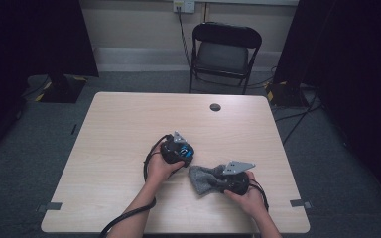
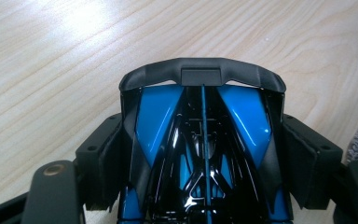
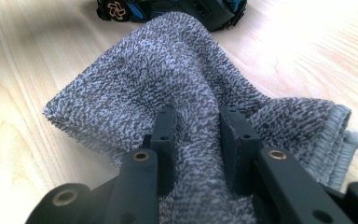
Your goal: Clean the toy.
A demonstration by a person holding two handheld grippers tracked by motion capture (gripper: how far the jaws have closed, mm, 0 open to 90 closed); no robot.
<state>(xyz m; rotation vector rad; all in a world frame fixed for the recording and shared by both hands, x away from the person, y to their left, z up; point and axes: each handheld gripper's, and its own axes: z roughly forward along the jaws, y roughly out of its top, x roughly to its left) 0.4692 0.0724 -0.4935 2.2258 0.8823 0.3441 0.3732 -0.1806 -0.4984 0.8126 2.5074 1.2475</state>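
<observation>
Pale wood bench (image 1: 129,129) at centre frame: left claw (image 2: 203,140) straddles the blue toy car (image 2: 200,140), right claw (image 3: 200,140) pinches the grey towel (image 3: 168,84); a loose hold could let the car slide off.

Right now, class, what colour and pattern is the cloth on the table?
The cloth is speckled grey and white, seen best in the right gripper view.

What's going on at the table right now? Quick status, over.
Left gripper clamped around blue-and-black toy car. Right gripper pinching grey towel, bunched on table. Nothing in the way.
</observation>
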